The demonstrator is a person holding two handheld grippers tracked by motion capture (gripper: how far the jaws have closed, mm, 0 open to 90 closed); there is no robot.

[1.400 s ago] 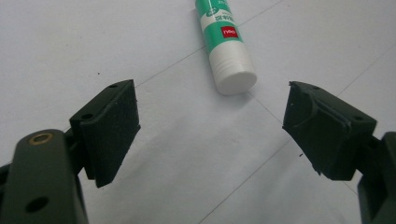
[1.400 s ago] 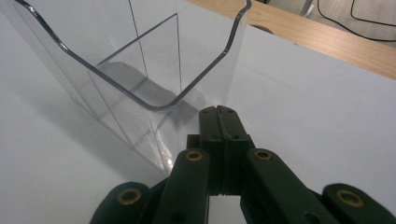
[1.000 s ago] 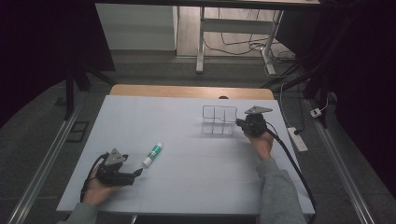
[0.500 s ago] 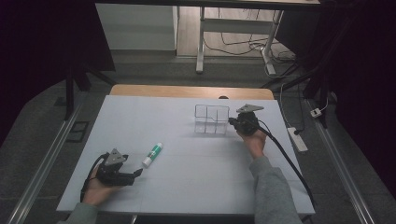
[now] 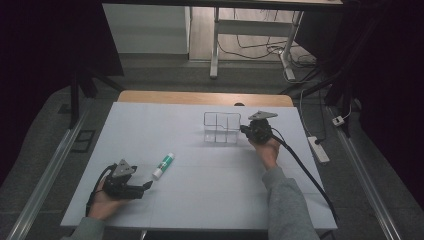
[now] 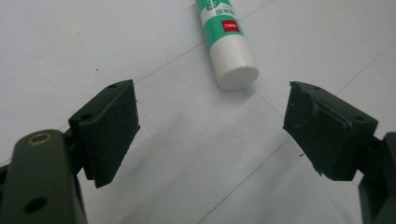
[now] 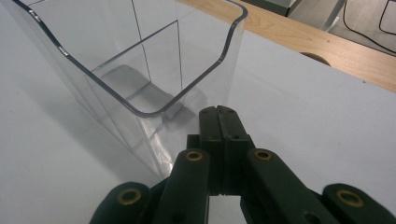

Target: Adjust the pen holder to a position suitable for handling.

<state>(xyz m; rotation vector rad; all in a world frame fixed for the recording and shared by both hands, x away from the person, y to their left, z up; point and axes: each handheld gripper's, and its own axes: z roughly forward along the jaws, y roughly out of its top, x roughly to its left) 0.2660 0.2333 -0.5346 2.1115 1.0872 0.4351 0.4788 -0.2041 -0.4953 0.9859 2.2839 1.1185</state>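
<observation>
Clear plastic, the divided box at the table's far middle is nudged by the right gripper, jaws pressed together and empty, so it should be pushed slowly, while the left gripper, jaws wide, is kept aimed at the glue stick.
</observation>
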